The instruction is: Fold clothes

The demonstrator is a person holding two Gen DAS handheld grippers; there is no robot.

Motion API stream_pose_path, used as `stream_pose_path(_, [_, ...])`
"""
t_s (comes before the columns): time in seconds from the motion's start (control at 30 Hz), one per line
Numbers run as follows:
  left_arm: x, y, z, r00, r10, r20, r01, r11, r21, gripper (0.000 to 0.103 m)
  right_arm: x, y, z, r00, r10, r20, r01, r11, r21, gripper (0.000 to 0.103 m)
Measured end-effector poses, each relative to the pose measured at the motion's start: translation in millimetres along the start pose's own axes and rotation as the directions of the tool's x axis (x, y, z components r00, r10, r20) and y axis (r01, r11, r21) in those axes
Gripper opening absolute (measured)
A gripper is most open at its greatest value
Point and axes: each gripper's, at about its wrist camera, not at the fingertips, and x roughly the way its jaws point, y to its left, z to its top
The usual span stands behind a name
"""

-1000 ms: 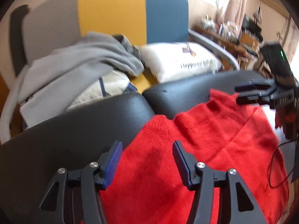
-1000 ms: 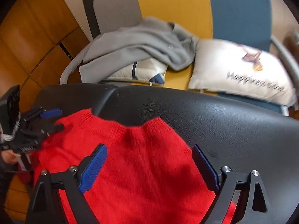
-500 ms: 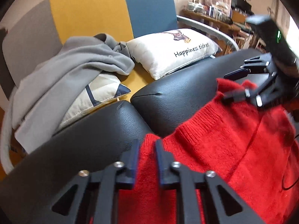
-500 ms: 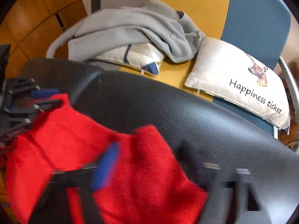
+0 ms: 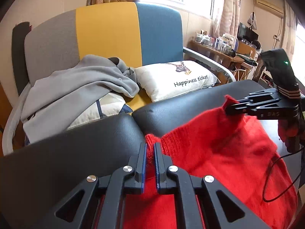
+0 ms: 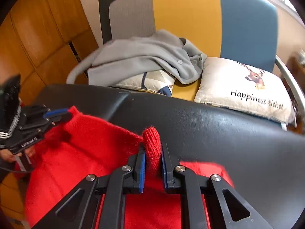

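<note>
One red knitted sweater (image 5: 219, 162), fuzzy and ribbed along its edge, is being held up at two edge corners over the far edge of the black padded bench (image 6: 219, 126), pinched between the narrowed fingers of the left gripper (image 5: 150, 152) and of the right gripper (image 6: 153, 152).

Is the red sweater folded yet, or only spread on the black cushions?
Not folded: the red sweater lies mostly spread, its far edge pinched and lifted by the left gripper and right gripper.
</note>
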Motion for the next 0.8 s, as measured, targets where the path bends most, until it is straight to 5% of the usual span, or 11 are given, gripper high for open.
stream_pose_path(0.2, [-5.9,-11.9,-31.6,0.999,0.004,-0.032,-0.004,1.0,-0.008,0.007,-3.2,4.1,-50.9,1.0,0.024,0.015,-0.025,0.997,0.07,0.017])
stream_pose_path(0.53, [-29.2,-19.6,-68.7,0.996,-0.045,-0.076,0.043,0.999,-0.02,0.011,-29.8,8.5,-90.2,0.997,0.072,0.019,-0.074,0.987,0.141,0.046])
stream_pose_path(0.8, [-57.9,-20.6,-56.8,0.998,-0.064,0.024,0.066,0.996,-0.063,0.016,-29.6,6.7,-104.0,0.995,0.065,0.082,-0.08,0.976,0.202,0.053])
